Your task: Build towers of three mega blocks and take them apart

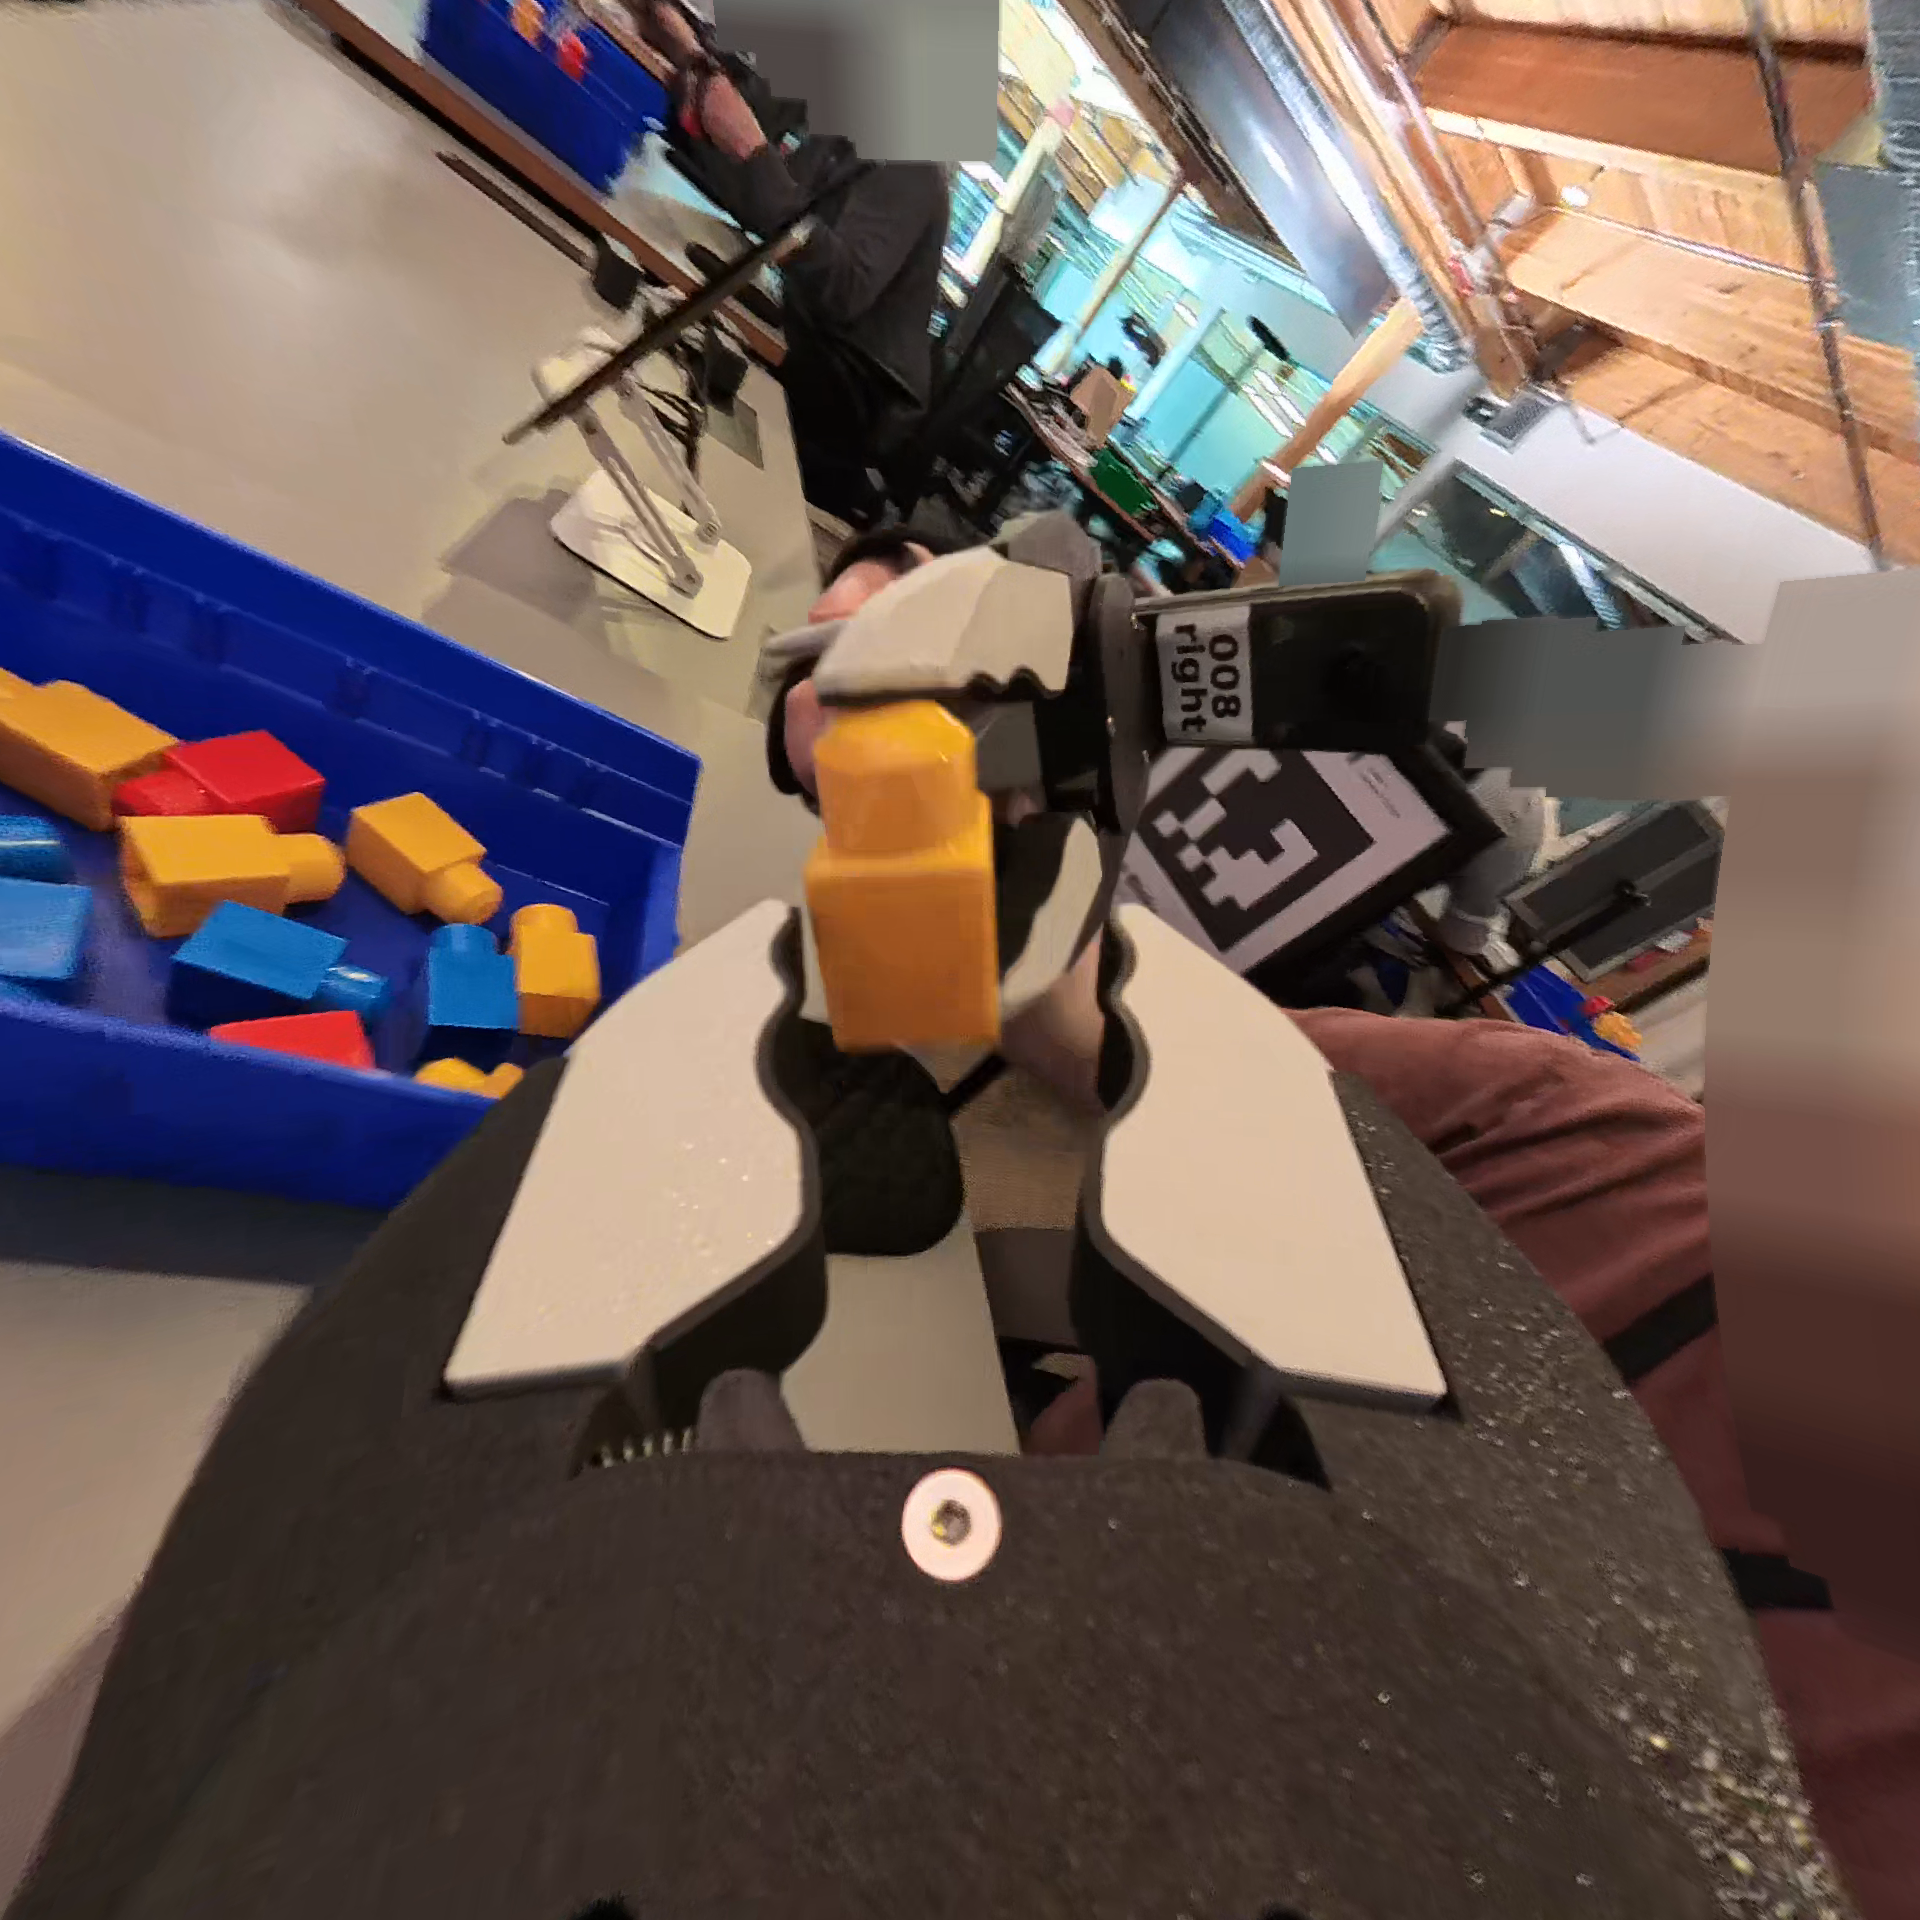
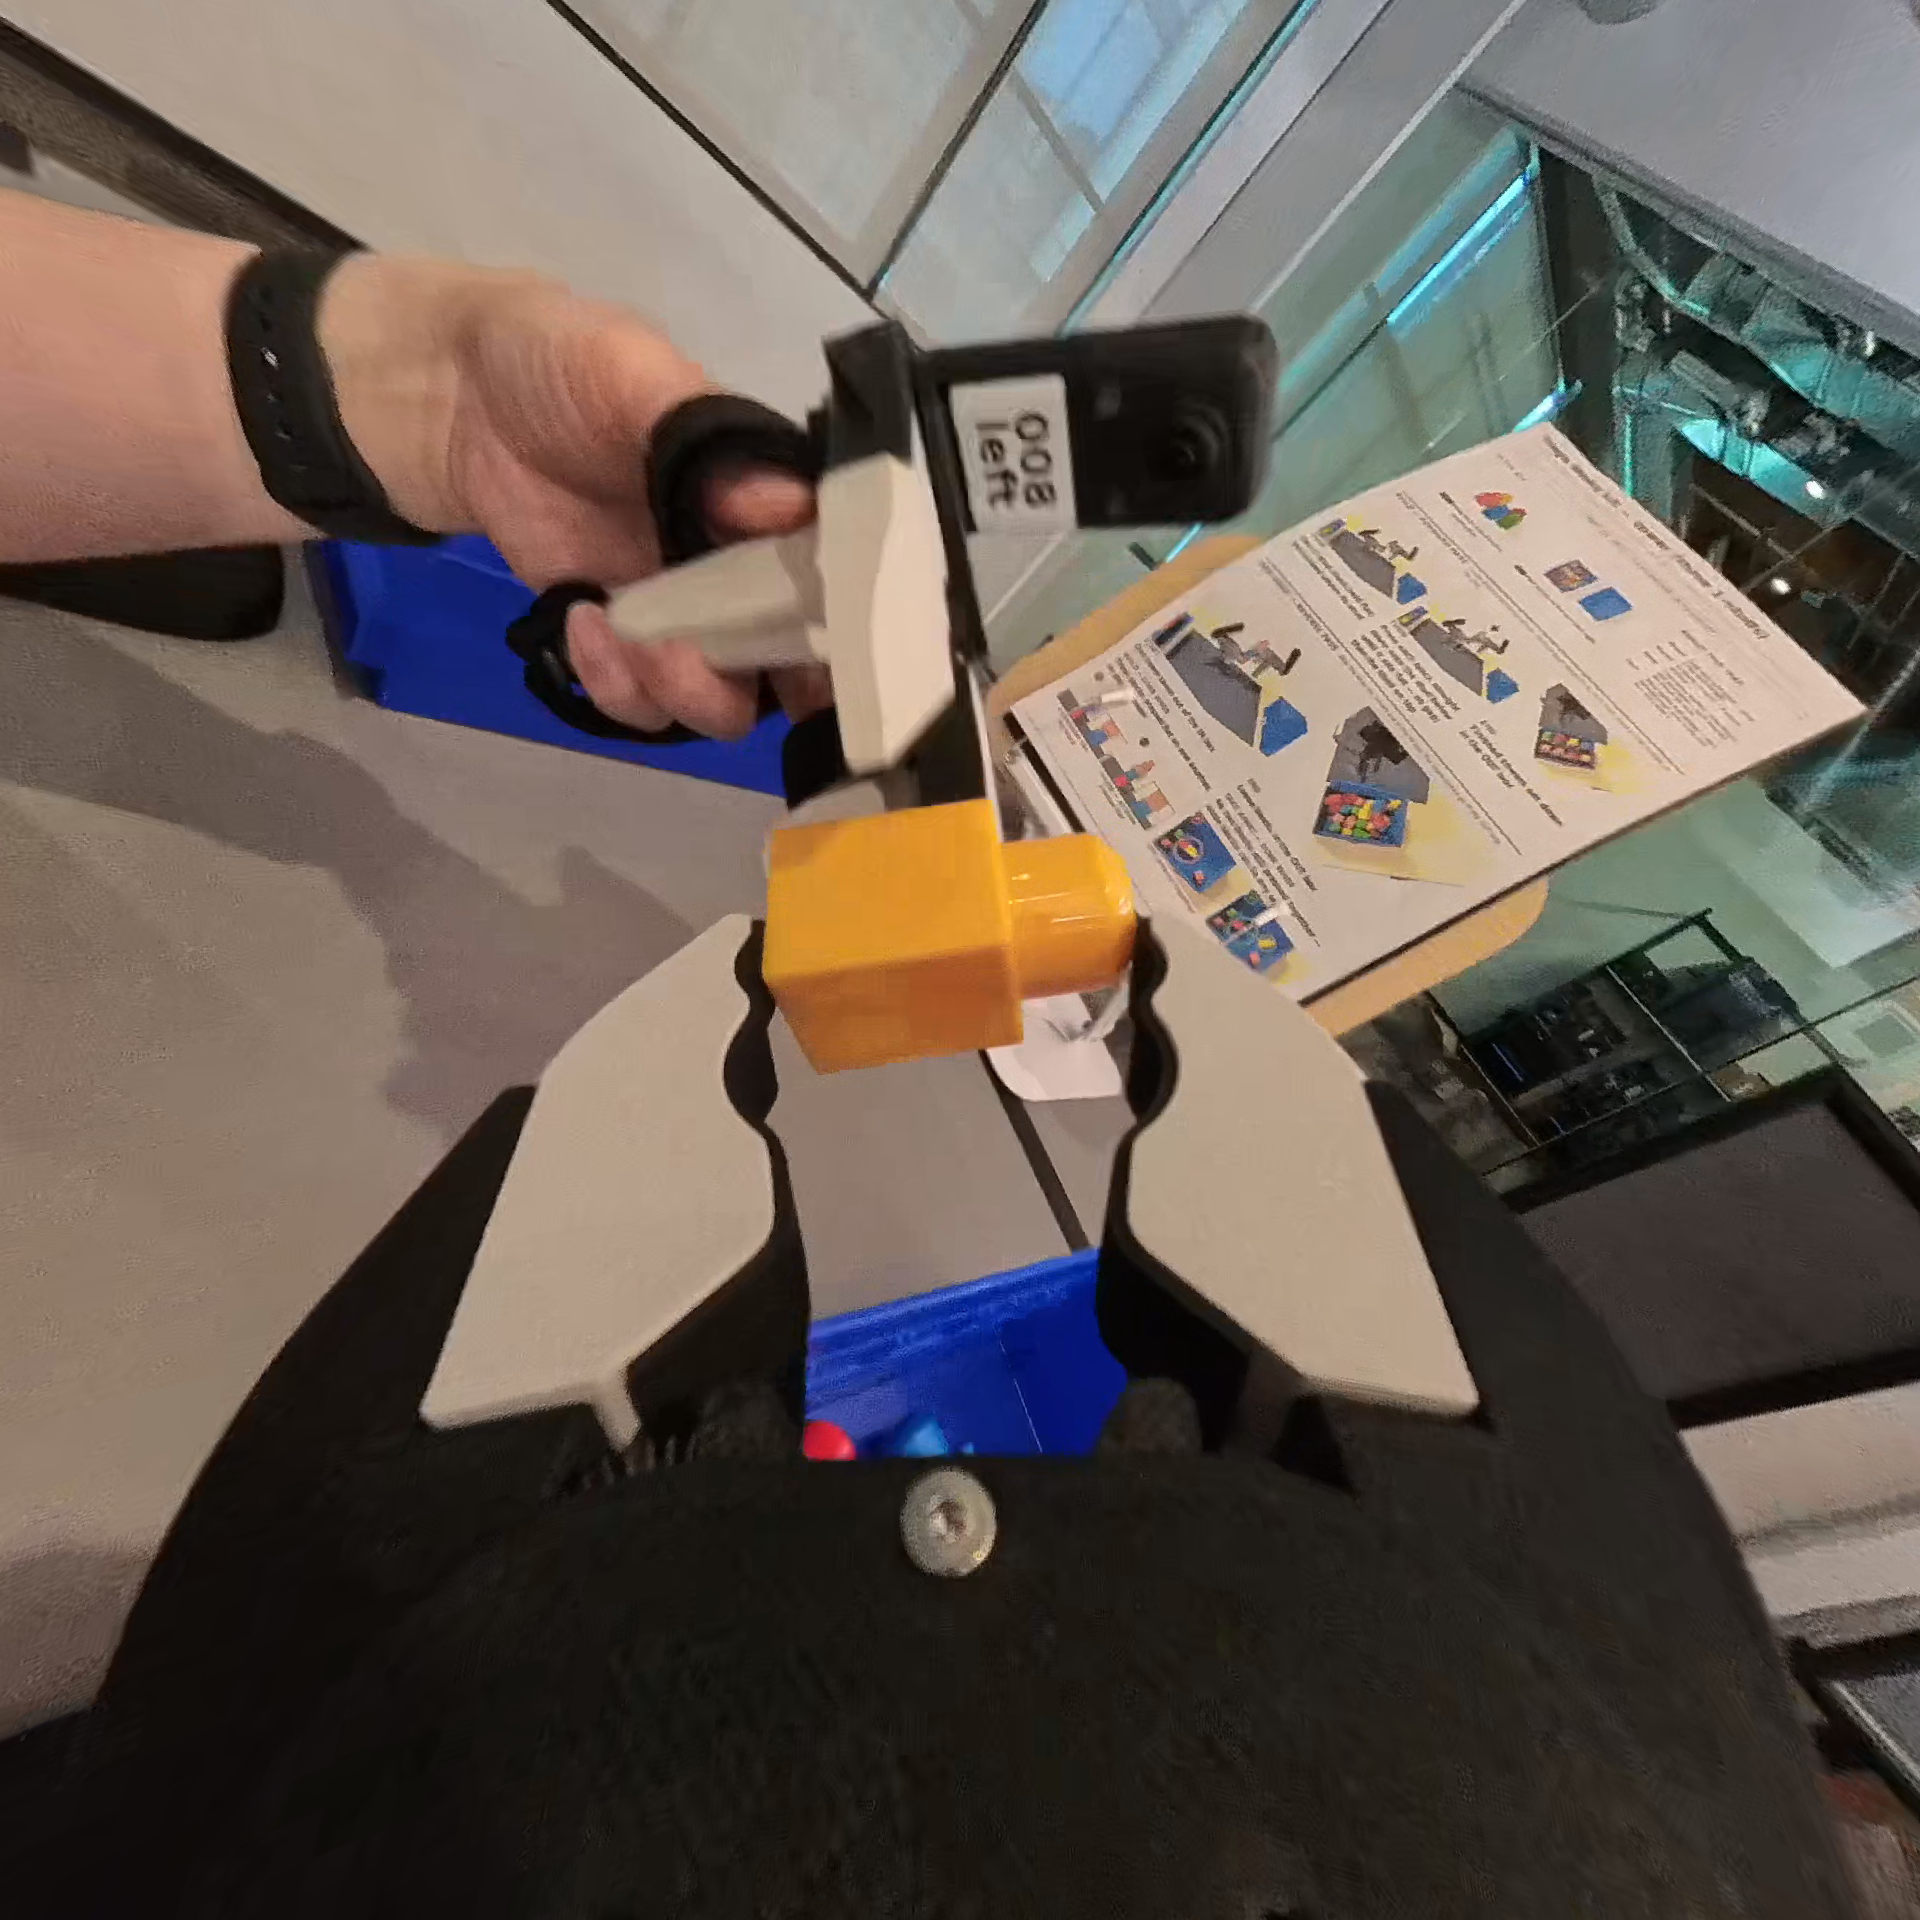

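In the left wrist view, a blue bin [image 1: 582, 727] is seen at the far left on the grey surface [image 1: 208, 312]. Loose red, yellow and blue blocks [image 1: 260, 914] lie jumbled inside it. Towards the middle, a single yellow block [image 1: 904, 935] is held up in the air, clear of the surface, with its stud uppermost. It sits just at the tips of the left gripper [image 1: 951, 935]. The jaws of this gripper are spread wide. The block lies close against the left-hand finger [image 1: 717, 997], while a clear gap is left on the other side, so nothing is clamped by them. The block is pinched lengthwise, one grey finger set on the stud and another under the base. To the right of it, a black-and-white patterned marker plate [image 1: 1278, 842] is carried on that other tool.

In the right wrist view, a hand [image 2: 499, 436] with a black wristband [image 2: 281, 384] is seen at the left, wrapped around the left tool's handle. In the middle, the yellow block is laid sideways across the tips of the right gripper [image 2: 945, 935]. Its base is pressed against one fingertip [image 2: 727, 956] and its stud against the other, with the jaws well apart to span its length. At the right, a printed sheet [image 2: 1455, 707] with small pictures rests on a wooden board.
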The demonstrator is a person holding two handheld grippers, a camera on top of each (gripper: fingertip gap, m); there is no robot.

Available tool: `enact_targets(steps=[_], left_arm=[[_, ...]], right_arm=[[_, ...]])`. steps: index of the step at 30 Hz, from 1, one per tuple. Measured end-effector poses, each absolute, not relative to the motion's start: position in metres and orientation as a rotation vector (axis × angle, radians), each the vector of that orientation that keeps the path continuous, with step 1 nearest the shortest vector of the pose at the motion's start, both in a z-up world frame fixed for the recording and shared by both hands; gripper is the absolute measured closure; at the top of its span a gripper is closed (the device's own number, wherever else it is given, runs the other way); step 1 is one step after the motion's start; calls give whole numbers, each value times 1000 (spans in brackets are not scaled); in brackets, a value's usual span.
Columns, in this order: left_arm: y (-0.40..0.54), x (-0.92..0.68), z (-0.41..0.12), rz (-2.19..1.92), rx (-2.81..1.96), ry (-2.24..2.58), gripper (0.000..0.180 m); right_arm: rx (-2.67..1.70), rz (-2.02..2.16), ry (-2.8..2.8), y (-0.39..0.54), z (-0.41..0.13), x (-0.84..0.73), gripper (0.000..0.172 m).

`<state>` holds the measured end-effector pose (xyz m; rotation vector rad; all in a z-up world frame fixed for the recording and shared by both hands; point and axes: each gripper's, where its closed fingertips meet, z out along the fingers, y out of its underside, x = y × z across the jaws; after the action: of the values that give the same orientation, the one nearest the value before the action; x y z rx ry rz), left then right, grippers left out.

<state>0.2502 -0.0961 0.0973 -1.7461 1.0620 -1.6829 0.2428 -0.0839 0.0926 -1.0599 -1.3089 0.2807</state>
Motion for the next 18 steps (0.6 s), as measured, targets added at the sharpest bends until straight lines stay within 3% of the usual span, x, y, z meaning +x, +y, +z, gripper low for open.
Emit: enact_targets(steps=[9,13,15,18], left_arm=[[-37,71,66,-830,-1948,608,123],[-4,-75,29,-258,-2084,250,123],[9,-113,7,-188,-2140,164,121],[34,-125,-22,-260,-2171,75,113]], right_arm=[[-2017,-16,-1032,40,-57,380,104],[-2139,-125,-964,49,-79,394,98],[-2137,-91,-928,52,-78,389,87],[-2091,15,-900,52,-63,372,89]])
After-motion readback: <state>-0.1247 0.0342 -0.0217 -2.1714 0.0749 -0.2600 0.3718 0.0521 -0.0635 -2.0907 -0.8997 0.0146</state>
